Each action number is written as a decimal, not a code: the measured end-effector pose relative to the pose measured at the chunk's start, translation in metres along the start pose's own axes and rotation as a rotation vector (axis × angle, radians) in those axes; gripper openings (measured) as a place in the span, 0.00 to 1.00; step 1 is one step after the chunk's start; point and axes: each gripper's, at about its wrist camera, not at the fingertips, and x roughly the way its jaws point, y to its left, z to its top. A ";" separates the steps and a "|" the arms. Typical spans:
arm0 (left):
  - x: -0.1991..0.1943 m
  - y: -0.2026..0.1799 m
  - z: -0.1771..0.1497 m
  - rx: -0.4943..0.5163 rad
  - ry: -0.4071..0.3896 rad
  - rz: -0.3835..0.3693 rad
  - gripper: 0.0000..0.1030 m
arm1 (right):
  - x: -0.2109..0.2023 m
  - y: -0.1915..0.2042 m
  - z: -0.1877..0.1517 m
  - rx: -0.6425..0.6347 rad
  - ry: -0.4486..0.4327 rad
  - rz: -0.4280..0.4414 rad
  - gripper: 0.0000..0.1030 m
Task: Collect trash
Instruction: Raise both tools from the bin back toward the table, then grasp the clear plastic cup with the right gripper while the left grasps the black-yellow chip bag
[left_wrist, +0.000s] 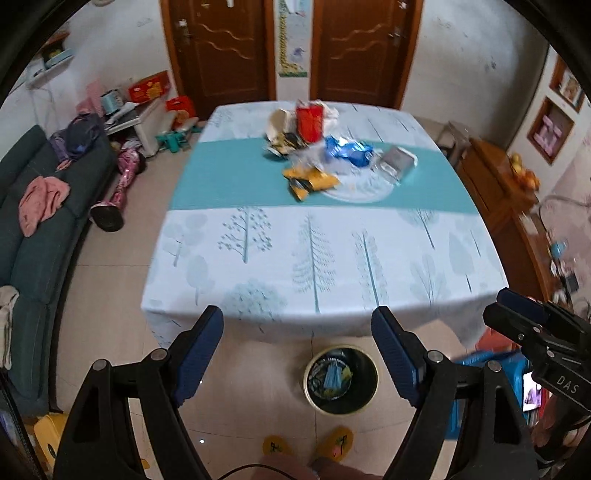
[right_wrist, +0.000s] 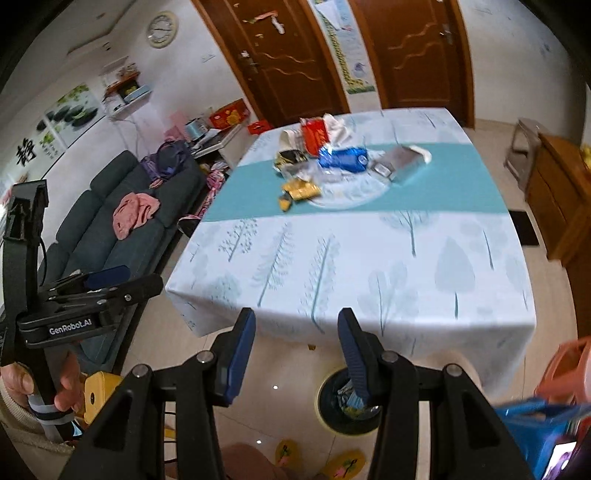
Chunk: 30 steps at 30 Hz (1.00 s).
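Only the right wrist view shows the wall clock (right_wrist: 161, 28) at upper left and the hand (right_wrist: 66, 387) gripping the other tool's handle at lower left. The left wrist view shows the whole trash bin (left_wrist: 340, 380) at bottom centre, wrappers inside; the right view's finger partly hides it.

The trash pile (left_wrist: 325, 155) lies on the table (left_wrist: 258, 266) at upper centre. The left gripper (left_wrist: 297, 350) is spread wide, holding nothing. The right gripper (right_wrist: 297, 350) is partly spread, also empty, touching nothing.
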 end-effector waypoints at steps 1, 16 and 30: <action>-0.001 0.001 0.000 -0.011 -0.001 0.000 0.78 | 0.002 0.002 0.001 -0.008 -0.002 0.003 0.45; 0.065 0.033 0.078 0.023 0.014 -0.073 0.78 | 0.065 0.028 0.076 -0.109 -0.044 -0.058 0.45; 0.169 0.093 0.187 0.219 0.052 -0.139 0.78 | 0.240 0.082 0.141 -0.463 -0.042 -0.437 0.45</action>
